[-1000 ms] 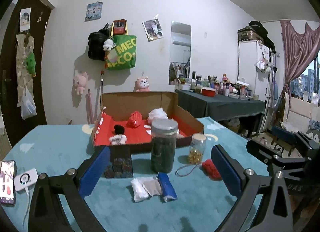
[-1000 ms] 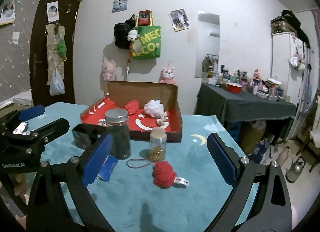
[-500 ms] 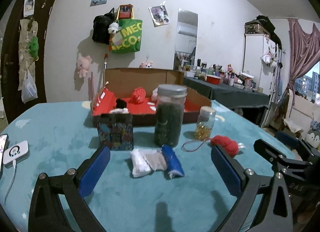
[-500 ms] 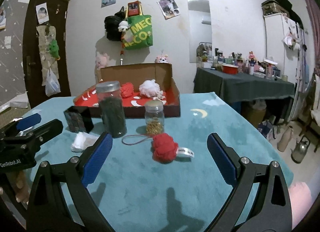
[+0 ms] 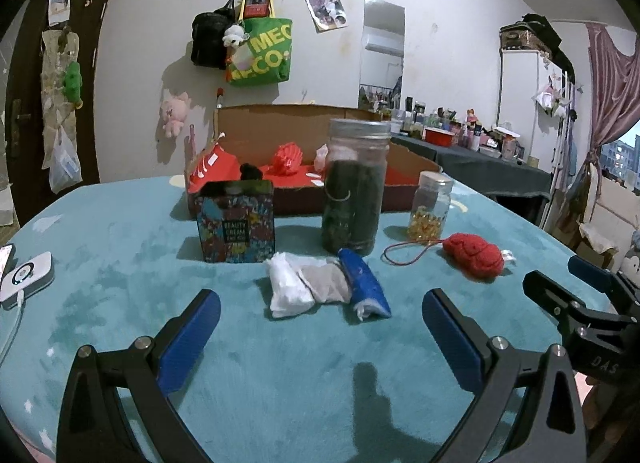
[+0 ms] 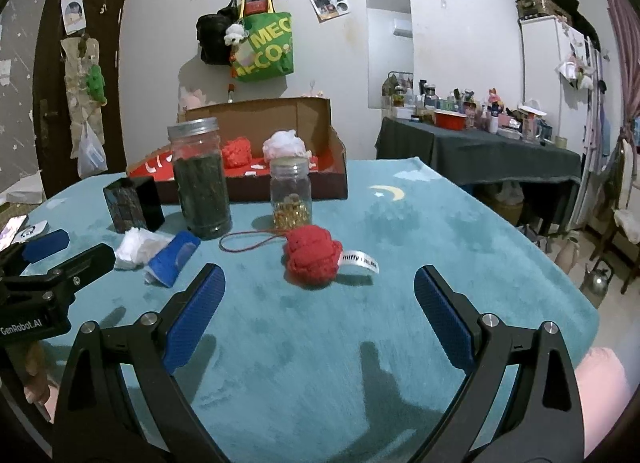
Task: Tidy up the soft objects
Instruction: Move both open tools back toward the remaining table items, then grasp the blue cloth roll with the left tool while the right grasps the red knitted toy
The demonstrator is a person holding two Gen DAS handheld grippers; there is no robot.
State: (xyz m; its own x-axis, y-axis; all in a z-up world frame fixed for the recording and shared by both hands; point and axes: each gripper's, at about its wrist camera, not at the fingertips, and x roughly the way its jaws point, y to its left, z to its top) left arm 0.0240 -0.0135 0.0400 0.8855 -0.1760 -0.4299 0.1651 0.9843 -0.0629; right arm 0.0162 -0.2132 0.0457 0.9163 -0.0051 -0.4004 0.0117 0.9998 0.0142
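The left gripper (image 5: 320,313) hung low over the teal tablecloth (image 5: 120,283) with its blue pads spread wide and nothing between them. Just ahead of it, centred between the pads, lay a bundle of rolled socks (image 5: 326,283), white, grey and blue side by side. The right gripper (image 6: 318,297) was likewise spread and empty, with the red knitted ball (image 6: 312,261) lying just ahead, between its fingers. Behind both stood a tall jar (image 5: 356,187), a small jar (image 6: 291,197) and the open cardboard box (image 5: 304,135) holding other soft things.
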